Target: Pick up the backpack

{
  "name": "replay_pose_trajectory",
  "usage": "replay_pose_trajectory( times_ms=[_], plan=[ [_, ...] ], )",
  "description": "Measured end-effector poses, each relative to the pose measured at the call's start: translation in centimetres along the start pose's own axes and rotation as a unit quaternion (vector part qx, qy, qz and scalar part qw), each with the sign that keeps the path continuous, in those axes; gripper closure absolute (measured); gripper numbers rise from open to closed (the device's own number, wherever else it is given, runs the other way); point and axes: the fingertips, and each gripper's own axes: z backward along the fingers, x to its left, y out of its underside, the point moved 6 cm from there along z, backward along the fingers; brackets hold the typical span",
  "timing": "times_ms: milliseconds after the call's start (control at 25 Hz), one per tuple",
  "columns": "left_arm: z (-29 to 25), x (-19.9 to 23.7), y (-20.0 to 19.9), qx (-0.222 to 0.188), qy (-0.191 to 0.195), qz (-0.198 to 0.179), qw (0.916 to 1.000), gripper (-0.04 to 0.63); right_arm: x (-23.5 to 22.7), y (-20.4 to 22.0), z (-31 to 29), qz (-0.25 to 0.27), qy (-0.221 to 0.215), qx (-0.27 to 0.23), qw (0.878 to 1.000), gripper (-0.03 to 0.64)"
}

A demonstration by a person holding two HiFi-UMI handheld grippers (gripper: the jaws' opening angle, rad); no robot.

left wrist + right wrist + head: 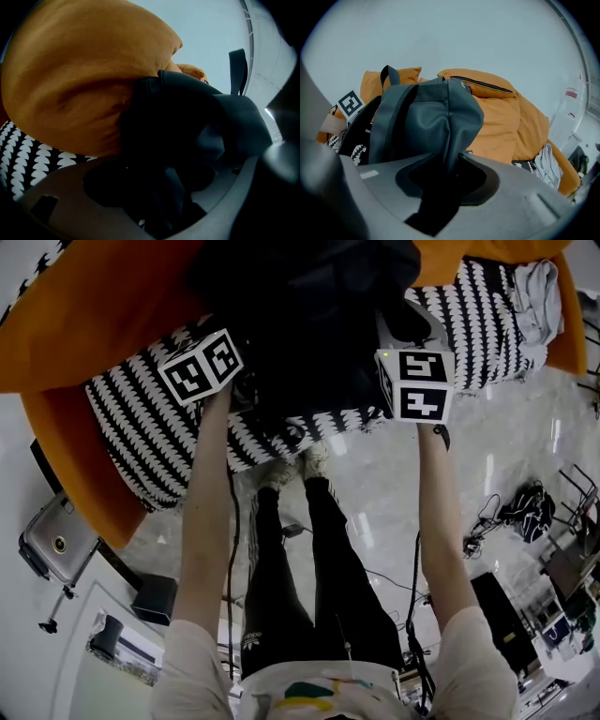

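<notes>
Head view, left to right: left gripper (159, 201) gaping wide around dark folds of the black backpack (309, 315), slumped on a black-and-white throw (141, 418) over orange cushions (84, 324), right gripper (445, 183) clamped on a pinch of its fabric.

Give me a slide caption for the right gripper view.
Right tool pinching a fold of the dark backpack, with orange cushions behind.
</notes>
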Motion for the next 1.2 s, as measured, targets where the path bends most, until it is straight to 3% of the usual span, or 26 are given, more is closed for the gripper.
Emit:
replay_pose_trajectory(
  times_ms=[120, 400, 720, 920, 1200],
  plan=[
    [0.0, -0.1, 0.0, 0.011, 0.010, -0.003, 0.9999, 0.279, 0.3, 0.0, 0.0, 0.005, -0.004, 0.001, 1.000, 0.509],
    [0.6, -1.4, -0.4, 0.010, -0.015, -0.071, 0.9973, 0.456, 0.5, 0.1, 0.2, 0.006, -0.001, -0.001, 1.000, 0.538],
    [2.6, -2.8, -0.8, -0.033, -0.053, -0.106, 0.9924, 0.559, 0.6, -0.1, 1.1, 0.001, 0.006, -0.008, 1.000, 0.558],
    [4.4, -2.9, -1.4, -0.059, -0.064, -0.085, 0.9926, 0.575, 0.3, -0.4, 2.2, -0.009, 0.007, -0.014, 1.000, 0.565],
    [8.1, -4.6, -3.5, -0.112, -0.065, -0.102, 0.9863, 0.575, 0.7, -2.6, 4.9, -0.012, 0.004, -0.035, 0.999, 0.571]
  ],
)
